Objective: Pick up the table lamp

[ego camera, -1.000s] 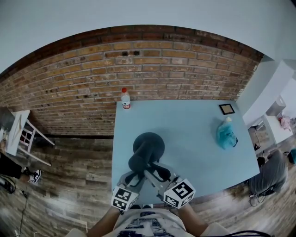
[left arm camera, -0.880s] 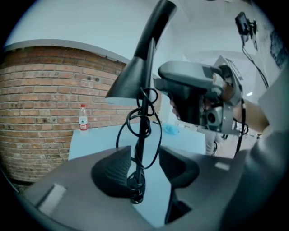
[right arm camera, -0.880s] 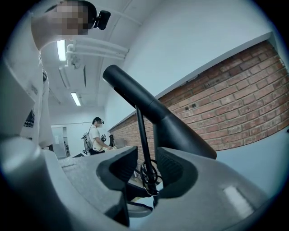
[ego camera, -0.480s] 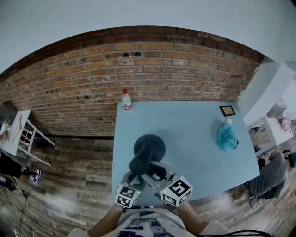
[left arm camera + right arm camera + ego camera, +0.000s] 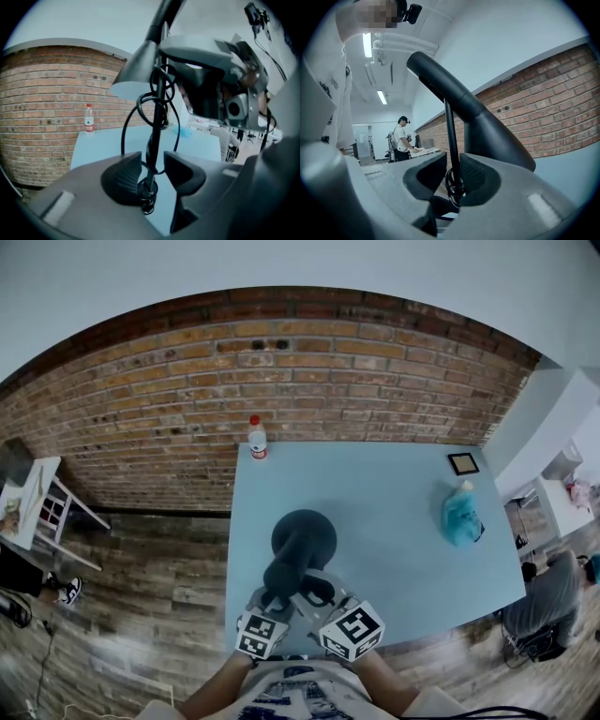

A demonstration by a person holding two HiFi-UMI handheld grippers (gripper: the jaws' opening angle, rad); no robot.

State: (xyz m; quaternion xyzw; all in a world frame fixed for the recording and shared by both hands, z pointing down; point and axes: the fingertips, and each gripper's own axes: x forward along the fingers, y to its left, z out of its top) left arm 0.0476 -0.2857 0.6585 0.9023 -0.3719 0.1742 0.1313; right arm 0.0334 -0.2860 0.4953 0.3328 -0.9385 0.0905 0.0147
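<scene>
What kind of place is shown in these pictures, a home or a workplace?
Probably an indoor workroom or lab, not a home: a brick wall, a plain light blue table on a wood plank floor, and another person working under strip ceiling lights.

No legible word, brand or number anywhere you look.
- Bottle [image 5: 255,439] at far edge of table [image 5: 394,521]: red label band, print too small to read.
- Left cube [image 5: 262,635] and right cube [image 5: 352,631] in front of you: black-and-white square code markers, patterns only, no letters or digits.
- Small dark frame [image 5: 460,463] near table's far right corner: nothing readable.
- Your shirt [image 5: 300,695]: dark print, blurred, not legible.
</scene>
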